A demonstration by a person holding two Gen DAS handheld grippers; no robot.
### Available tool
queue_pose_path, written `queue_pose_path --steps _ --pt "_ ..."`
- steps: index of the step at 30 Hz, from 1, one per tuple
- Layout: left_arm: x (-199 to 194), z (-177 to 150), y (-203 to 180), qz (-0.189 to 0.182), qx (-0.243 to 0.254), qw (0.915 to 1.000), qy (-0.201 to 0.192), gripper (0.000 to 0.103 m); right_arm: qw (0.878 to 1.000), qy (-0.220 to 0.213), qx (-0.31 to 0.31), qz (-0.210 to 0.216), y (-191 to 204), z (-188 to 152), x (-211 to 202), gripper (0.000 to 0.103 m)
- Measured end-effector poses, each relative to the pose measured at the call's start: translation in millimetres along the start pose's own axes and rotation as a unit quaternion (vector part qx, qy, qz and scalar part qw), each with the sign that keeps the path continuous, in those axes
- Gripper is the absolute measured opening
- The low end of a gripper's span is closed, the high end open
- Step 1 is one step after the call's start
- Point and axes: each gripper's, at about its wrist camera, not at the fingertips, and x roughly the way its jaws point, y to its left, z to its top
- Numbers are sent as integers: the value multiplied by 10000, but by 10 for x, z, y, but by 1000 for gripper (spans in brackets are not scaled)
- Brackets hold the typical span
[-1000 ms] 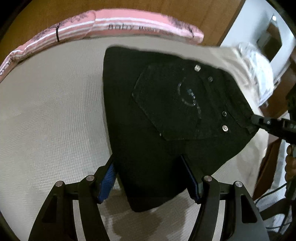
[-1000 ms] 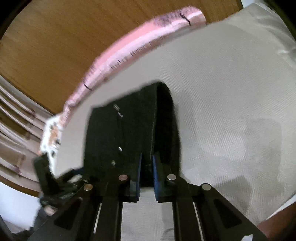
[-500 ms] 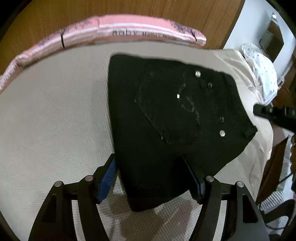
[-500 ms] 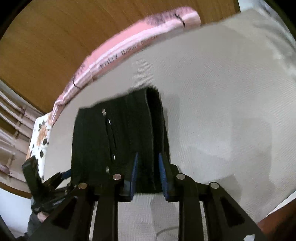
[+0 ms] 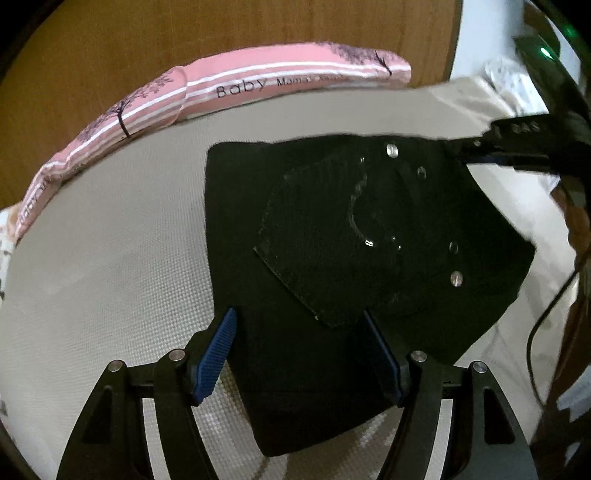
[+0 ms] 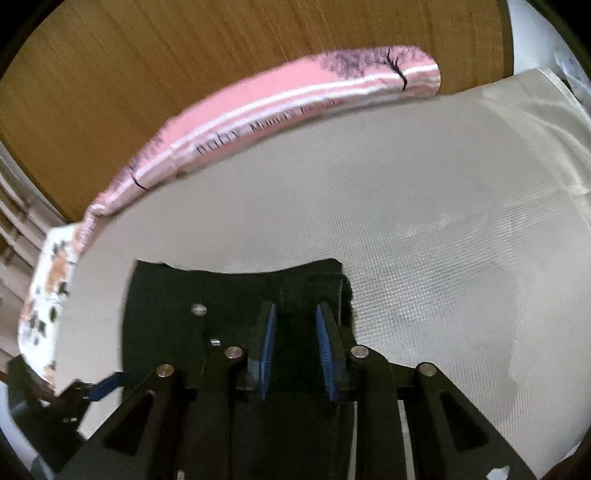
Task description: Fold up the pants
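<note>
In the left wrist view we see the black pants [image 5: 332,258] lying as a folded bundle on the grey mattress [image 5: 110,258], back pocket up, studs catching the light, with the pink pillow [image 5: 229,92] along the wooden headboard [image 5: 184,33] behind. Our left gripper [image 5: 301,354] stands with its blue pads wide apart, straddling the near corner of the bundle; we cannot see either pad pressing the cloth, so we read it as open around the fabric and not gripping. At the far right corner the right gripper [image 5: 476,149] reaches in at the waistband. The risk we judge here: if the left claw lifts or slides without closing, that corner stays behind and the fold skews. In the right wrist view the right gripper [image 6: 295,347] has its pads a narrow gap apart, having just been closing after a brief widening, with dark denim [image 6: 229,295] between them; the gap still shows, so we take it as not yet pinching. Should it pull now, we think only the top layer may come, or the stacked layers may slip and unfold. The view is motion-blurred, which makes the edge hard to judge. We see no containers in either view, so nothing of that kind holds anything.
</note>
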Motion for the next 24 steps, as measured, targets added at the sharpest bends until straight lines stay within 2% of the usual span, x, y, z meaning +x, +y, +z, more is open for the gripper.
queue_pose_path --steps 3,11,18,22,24 --pt "57 4 -40 108 48 9999 55 70 10000 74 0 -29 -15 -7 132 18" --pt "128 7 1 72 -85 9999 133 70 9998 167 -38 45 -32 -55 131 18" --pt "109 -19 -6 107 -159 9998 114 70 9994 315 -108 57 -52 -365 25 21" --pt "91 -18 -13 142 -203 9996 124 70 9993 342 -142 23 -77 -575 -110 26" --pt "76 -24 -20 153 -234 9995 121 70 9992 343 -194 -9 -73 -648 -167 33"
